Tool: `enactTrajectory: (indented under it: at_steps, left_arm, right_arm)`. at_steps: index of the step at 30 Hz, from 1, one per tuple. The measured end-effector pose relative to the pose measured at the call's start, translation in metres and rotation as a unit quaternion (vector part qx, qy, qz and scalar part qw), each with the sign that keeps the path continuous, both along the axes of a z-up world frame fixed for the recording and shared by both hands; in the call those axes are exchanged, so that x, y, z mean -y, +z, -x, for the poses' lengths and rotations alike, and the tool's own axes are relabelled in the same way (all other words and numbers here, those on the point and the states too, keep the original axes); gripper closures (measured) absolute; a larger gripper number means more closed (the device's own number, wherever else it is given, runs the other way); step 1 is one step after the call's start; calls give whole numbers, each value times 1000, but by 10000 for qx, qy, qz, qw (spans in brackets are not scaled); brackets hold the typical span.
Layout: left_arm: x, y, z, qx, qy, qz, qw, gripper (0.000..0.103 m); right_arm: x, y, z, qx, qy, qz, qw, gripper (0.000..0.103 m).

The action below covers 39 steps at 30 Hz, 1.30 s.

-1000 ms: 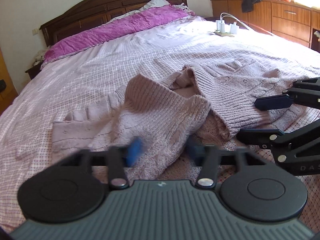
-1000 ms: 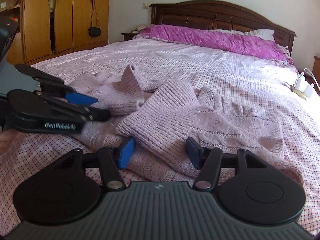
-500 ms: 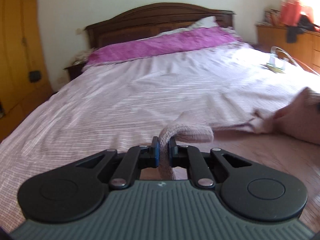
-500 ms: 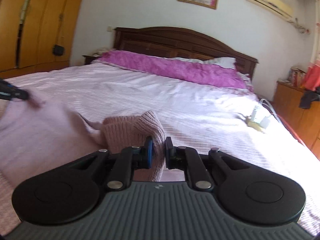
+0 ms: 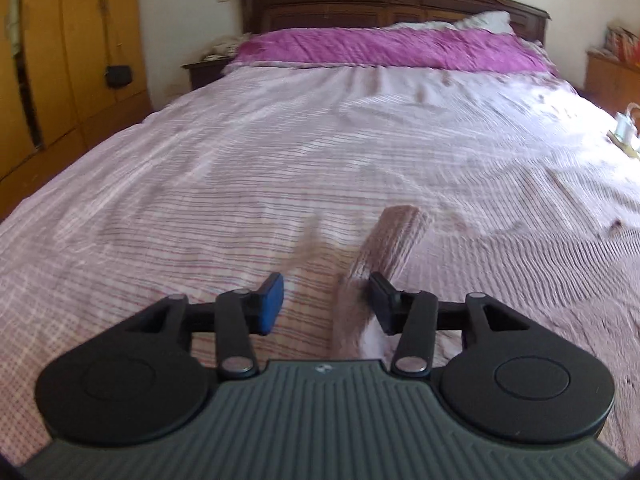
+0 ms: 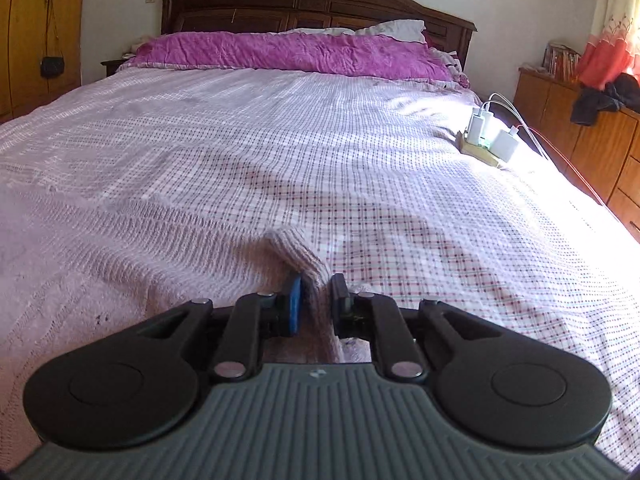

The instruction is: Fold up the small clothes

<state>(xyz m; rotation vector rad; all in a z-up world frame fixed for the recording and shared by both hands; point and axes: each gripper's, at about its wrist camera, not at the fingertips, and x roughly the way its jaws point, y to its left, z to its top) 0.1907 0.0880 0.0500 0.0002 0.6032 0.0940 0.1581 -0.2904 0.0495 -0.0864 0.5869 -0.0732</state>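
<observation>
A mauve knitted sweater (image 6: pixel 140 248) lies spread flat on the checked bedsheet (image 6: pixel 320 132), filling the left of the right wrist view. My right gripper (image 6: pixel 316 302) is shut on a raised ridge of its ribbed edge (image 6: pixel 298 248). In the left wrist view the sweater body (image 5: pixel 540 272) stretches off to the right. A ribbed corner (image 5: pixel 394 240) rests against the right finger of my left gripper (image 5: pixel 326 304). That gripper is open, its blue pads wide apart, just above the sheet (image 5: pixel 280 152).
A purple quilt (image 6: pixel 288 52) and a dark wooden headboard (image 6: pixel 320 4) are at the far end of the bed. A power strip with white chargers (image 6: pixel 486 136) sits on the bed's right side. A wooden dresser (image 6: pixel 580 132) stands right, a wardrobe (image 5: pixel 52 60) left.
Both grippers closed on the crumpled sweater, lifted it and drew it out flat on the bed. My left gripper has since opened and let the ribbed corner go; the right still holds.
</observation>
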Motion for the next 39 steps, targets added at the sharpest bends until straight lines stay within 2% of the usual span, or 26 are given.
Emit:
enactTrajectory:
  at_steps: [3, 6, 12, 16, 19, 21, 23, 24, 25, 27, 29, 31, 32, 33, 35, 38, 39]
  left_arm:
    - [-7, 12, 8, 72, 30, 105, 9999, 55]
    - [-5, 21, 20, 132, -44, 112, 9998, 54]
    - [11, 32, 40, 154, -457, 391, 9981, 54]
    - [19, 21, 44, -37, -748, 684, 9948, 54]
    - [24, 2, 39, -269, -679, 483, 9962, 54]
    - [20, -9, 37, -302, -604, 423, 9968, 53]
    - [17, -13, 38, -277, -559, 465, 9970, 48]
    - [15, -14, 38, -276, -551, 523, 9967, 48]
    - [13, -14, 38, -279, -543, 573, 9965, 47]
    - [12, -14, 38, -284, -530, 619, 9963, 47]
    - [14, -13, 38, -281, -518, 595, 9965, 47]
    - [15, -13, 39, -272, -513, 565, 9967, 48]
    - [15, -13, 39, -268, -522, 546, 9968, 48]
    - [15, -13, 39, -268, -533, 539, 9968, 48]
    - [14, -13, 39, -278, -538, 567, 9966, 48]
    - [13, -14, 37, -289, -534, 594, 9964, 47]
    - [13, -14, 37, -295, -521, 598, 9964, 46]
  right_arm:
    - [10, 15, 6, 189, -425, -165, 9988, 88]
    - [24, 31, 13, 278, -582, -631, 9959, 87]
    - [12, 38, 34, 190, 334, -1385, 9896, 87]
    - [-2, 18, 35, -170, 575, -1266, 9901, 86]
    - [2, -5, 21, -469, 283, -803, 9953, 86]
    - [18, -9, 17, -384, 138, -1252, 9913, 86]
    - [31, -3, 17, -361, -40, -1882, 9815, 86]
    - [35, 0, 19, -256, -71, -2041, 9786, 85]
    - [38, 3, 19, -164, -110, -2077, 9780, 80]
    - [39, 6, 13, -132, -277, -1849, 9823, 63]
    - [38, 4, 3, -278, -340, -1469, 9882, 60]
    - [35, -1, -6, -476, -144, -1319, 9900, 64]
    - [33, -1, -8, -445, -79, -1267, 9909, 83]
    - [31, 1, -7, -380, -1, -1169, 9924, 88]
    - [23, 5, -6, -176, 44, -738, 9971, 89]
    - [15, -14, -20, -307, -7, 170, 9994, 89]
    - [14, -20, -22, -329, 48, 256, 9991, 89]
